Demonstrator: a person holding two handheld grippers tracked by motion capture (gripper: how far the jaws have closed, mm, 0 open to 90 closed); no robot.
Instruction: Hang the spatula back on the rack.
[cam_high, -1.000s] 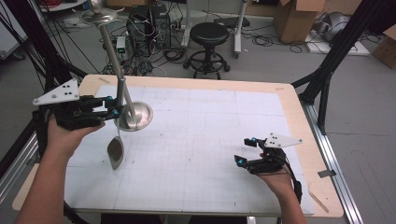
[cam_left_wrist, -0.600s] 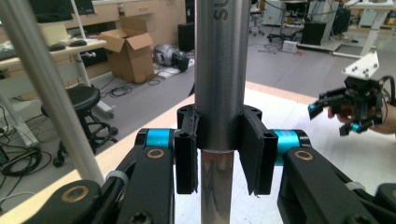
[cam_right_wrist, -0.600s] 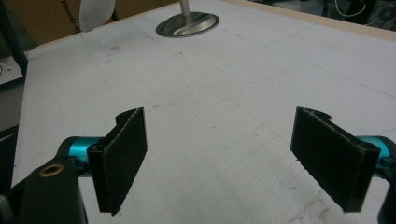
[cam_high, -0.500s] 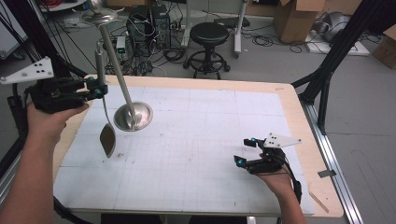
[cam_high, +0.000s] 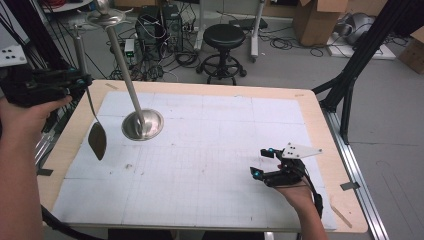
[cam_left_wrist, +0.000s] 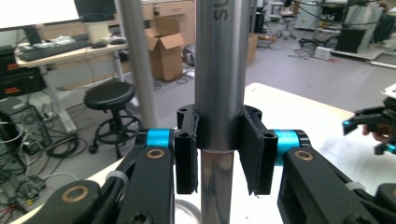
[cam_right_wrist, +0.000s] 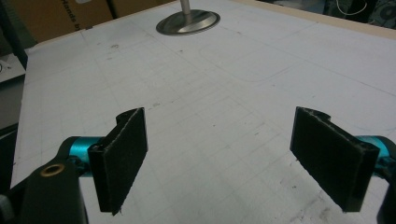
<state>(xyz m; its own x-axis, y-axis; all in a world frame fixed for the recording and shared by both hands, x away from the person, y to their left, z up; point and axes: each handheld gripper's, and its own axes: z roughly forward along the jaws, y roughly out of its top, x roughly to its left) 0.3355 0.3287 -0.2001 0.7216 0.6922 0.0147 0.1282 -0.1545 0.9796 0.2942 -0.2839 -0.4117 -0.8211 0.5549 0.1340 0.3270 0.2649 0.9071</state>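
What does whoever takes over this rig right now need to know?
Left gripper: shut on the spatula's steel handle, blade hanging down in the air over the table's left edge.
Right gripper: open, empty, low at the front right.
Steel stand: upright on the mat, apart from the spatula.
Done: spatula gripped and off the table.
Left: probably placing it; where, I cannot tell.
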